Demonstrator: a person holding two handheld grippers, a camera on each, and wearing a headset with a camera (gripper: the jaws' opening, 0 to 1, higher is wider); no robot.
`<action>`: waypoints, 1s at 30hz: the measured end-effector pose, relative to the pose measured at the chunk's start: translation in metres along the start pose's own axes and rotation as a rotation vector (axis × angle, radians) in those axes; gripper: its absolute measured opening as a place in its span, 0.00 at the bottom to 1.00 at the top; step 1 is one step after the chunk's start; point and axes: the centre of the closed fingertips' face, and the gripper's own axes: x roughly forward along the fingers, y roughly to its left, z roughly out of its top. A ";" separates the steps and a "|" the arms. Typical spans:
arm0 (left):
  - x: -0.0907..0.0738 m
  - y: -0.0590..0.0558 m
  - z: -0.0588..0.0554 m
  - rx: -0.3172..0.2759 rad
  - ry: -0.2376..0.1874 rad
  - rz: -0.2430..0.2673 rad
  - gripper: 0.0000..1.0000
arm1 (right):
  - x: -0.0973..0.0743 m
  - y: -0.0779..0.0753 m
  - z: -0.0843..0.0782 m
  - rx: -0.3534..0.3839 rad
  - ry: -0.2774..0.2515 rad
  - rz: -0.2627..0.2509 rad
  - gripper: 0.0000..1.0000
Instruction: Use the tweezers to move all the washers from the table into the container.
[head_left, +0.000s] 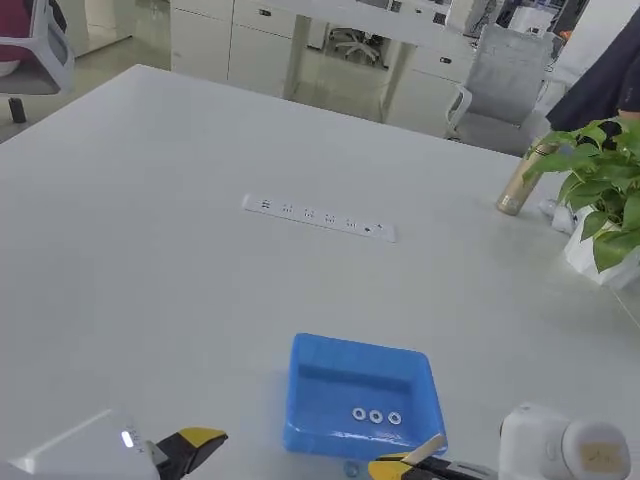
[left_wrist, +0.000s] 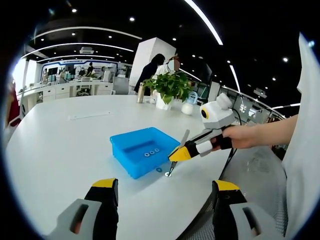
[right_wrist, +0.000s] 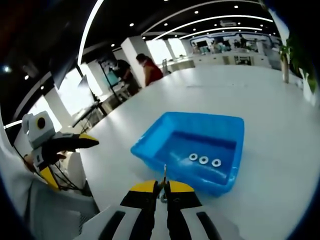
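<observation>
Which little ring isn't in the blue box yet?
The washer on the table at the tweezers' tip, just outside the container; the other three lie inside it.

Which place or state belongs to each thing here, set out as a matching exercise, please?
1. left gripper
2. right gripper
3. three washers
4. power strip

A. inside the blue container
B. shut on the tweezers
C. open, holding nothing
D. flat on the table, beyond the container

Pairs: 1-C, 2-B, 3-A, 4-D.

three washers (head_left: 376, 416) in container (head_left: 305, 400), power strip (head_left: 318, 217) behind, plant (head_left: 600, 190) far right
</observation>
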 end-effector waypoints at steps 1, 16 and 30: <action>0.000 0.000 0.000 0.000 0.001 0.000 0.78 | 0.000 0.001 0.000 -0.004 0.002 0.005 0.04; -0.001 0.000 -0.003 0.006 0.009 0.004 0.78 | 0.003 0.006 -0.001 -0.091 0.024 -0.002 0.04; 0.000 -0.001 -0.003 0.011 0.015 0.001 0.78 | 0.004 0.012 -0.004 -0.145 0.045 0.002 0.04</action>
